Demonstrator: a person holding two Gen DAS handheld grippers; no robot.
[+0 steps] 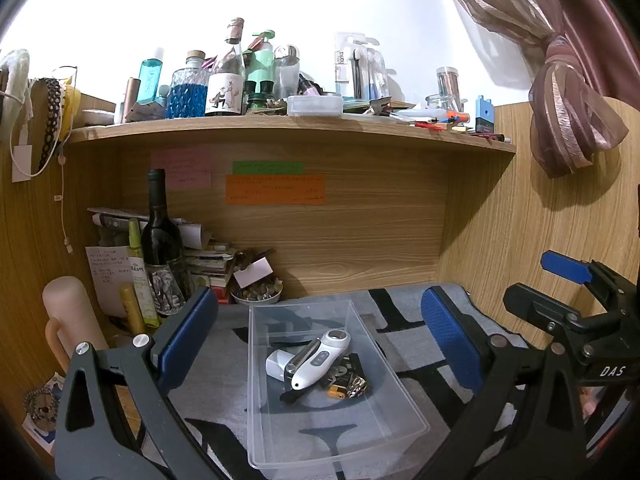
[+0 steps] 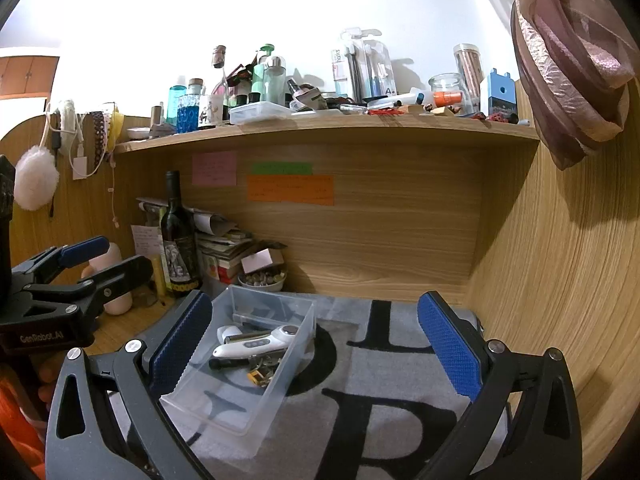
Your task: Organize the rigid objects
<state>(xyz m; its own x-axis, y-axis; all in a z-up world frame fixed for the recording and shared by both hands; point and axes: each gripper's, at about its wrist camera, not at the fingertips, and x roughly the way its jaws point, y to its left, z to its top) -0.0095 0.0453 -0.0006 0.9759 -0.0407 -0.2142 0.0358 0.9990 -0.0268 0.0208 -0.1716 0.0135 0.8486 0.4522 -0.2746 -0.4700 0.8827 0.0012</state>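
Where mat point(image 2: 400, 360) lies bare, claws point(image 2: 320, 364) agape.

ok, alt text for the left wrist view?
Open left hand-held gripper frames a clear plastic bin holding a white handheld device and small items, on a grey lettered mat under a cluttered wooden shelf; the right hand-held gripper shows at the right edge.

Each hand-held gripper has a dark grey-black frame with triangular cut-outs and round silver screws at the joints. The left hand-held gripper point(image 1: 320, 332) and the right hand-held gripper point(image 2: 316, 344) carry flat fingers faced with textured blue pads point(image 1: 452, 332). White lettering reads "DAS" on the right one, "GenRobot.AI" on the left.
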